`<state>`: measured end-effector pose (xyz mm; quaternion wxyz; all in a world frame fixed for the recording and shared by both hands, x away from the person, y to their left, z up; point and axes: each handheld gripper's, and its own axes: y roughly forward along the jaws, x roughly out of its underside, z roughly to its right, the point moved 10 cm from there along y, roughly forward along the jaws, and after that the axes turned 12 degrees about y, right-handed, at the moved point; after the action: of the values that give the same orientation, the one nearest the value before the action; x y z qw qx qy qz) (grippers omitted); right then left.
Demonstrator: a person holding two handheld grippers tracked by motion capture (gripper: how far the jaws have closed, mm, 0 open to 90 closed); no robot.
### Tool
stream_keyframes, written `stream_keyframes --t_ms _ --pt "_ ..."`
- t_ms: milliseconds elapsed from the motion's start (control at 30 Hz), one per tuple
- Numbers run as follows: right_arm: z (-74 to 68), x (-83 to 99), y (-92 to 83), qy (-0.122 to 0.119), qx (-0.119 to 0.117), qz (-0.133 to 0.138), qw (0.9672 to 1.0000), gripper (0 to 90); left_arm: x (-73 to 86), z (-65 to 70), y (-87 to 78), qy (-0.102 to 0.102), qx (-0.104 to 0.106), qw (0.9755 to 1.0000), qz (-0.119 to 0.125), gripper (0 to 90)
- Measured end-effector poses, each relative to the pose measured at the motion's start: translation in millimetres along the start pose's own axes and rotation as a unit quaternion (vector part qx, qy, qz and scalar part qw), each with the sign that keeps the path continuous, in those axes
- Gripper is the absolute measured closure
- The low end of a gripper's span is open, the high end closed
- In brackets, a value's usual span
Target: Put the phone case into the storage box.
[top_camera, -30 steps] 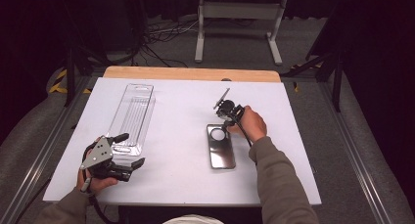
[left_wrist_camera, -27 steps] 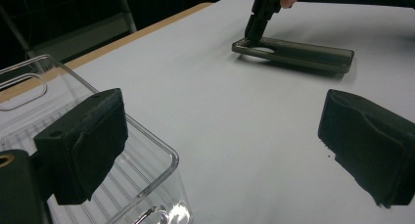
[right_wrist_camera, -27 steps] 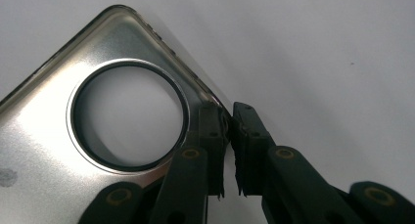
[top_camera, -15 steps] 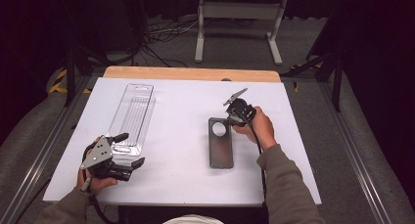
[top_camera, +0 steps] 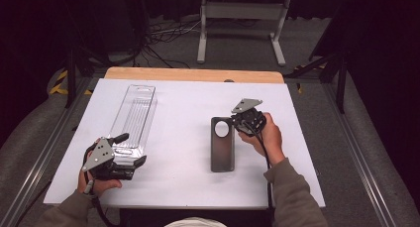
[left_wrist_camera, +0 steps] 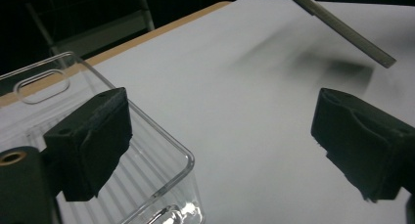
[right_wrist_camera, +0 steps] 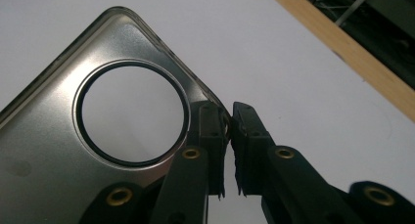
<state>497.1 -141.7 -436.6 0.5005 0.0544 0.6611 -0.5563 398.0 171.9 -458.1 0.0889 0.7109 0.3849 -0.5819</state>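
1. Bench (top_camera: 188, 95): white top with a strip of bare wood along the far edge; it carried two things, well apart.
2. Metal plate (top_camera: 222, 143): flat, grey, oblong with rounded corners and a large round hole near its far end. It lay right of the bench's middle, long side running from the near edge toward the far edge. In the right gripper view the plate (right_wrist_camera: 58, 136) showed a dark ring around the hole.
3. Right gripper (top_camera: 241, 122): held in the person's right hand (top_camera: 267, 138) at the plate's far right corner. In the right gripper view its jaws were clenched on the rim of that corner (right_wrist_camera: 228, 131), one pad on top of the plate and one outside its edge.
4. Clear plastic tray (top_camera: 133, 118): long, narrow, ribbed on the floor, with a hang slot at its far end. It lay on the left half of the bench, lengthwise toward the far edge, its near end just beside the left gripper.
5. Left gripper (top_camera: 130, 148): held in the person's left hand (top_camera: 96, 180) near the bench's near left corner. Its jaws stood wide, having just closed a little, and gripped nothing. In the left gripper view one pad (left_wrist_camera: 93, 136) sat over the tray's near end (left_wrist_camera: 161, 155); the other (left_wrist_camera: 362, 136) stood over bare bench.
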Motion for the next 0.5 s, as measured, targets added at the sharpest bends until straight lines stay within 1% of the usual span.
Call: stream_keyframes --t_ms 67,133,167,200,267,300,367,400,433,500 --pt "-2.1 -2.4 -5.1 -0.004 0.005 0.01 0.9999 84.0 -0.9 -0.8 -1.3 0.002 -0.005 1.0 0.001 9.5" --pt "-4.0 -4.6 -8.7 -0.01 0.008 0.018 0.9998 84.0 -2.8 -1.2 -2.4 -0.001 -0.005 1.0 0.005 9.5" --pt "-5.1 -5.4 -10.2 -0.011 0.011 0.022 0.9996 84.0 -4.3 -1.4 -2.2 -0.003 -0.009 0.9999 0.008 9.6" --pt "-6.0 -6.7 -11.6 -0.012 0.014 0.027 0.9995 84.0 -5.7 -1.4 -2.5 -0.001 -0.009 0.9999 0.011 9.6" --pt "-9.5 -9.6 -14.9 -0.013 0.013 0.037 0.9991 84.0 -7.7 -1.2 -2.7 0.003 -0.008 0.9999 0.01 9.5" --pt "-10.7 -10.8 -15.9 -0.014 0.015 0.041 0.9989 84.0 -9.8 -1.9 -2.1 0.003 -0.011 0.9998 0.014 9.5" --pt "-11.6 -12.9 -17.4 -0.021 0.027 0.046 0.9984 84.0 -11.7 -1.7 -2.1 0.003 -0.011 0.9998 0.016 9.7" --pt "-11.6 -12.9 -17.4 -0.021 0.027 0.046 0.9984 84.0 -11.7 -1.7 -2.1 0.003 -0.011 0.9998 0.016 10.0" --pt "-11.9 -13.5 -17.7 -0.021 0.028 0.048 0.9982 84.0 -12.5 -1.8 -2.4 0.007 -0.013 0.9998 0.016 10.0" --pt "-13.0 -15.3 -18.6 -0.013 0.024 0.055 0.9981 84.0 -12.7 -2.0 -2.5 0.007 -0.013 0.9998 0.017 10.3"
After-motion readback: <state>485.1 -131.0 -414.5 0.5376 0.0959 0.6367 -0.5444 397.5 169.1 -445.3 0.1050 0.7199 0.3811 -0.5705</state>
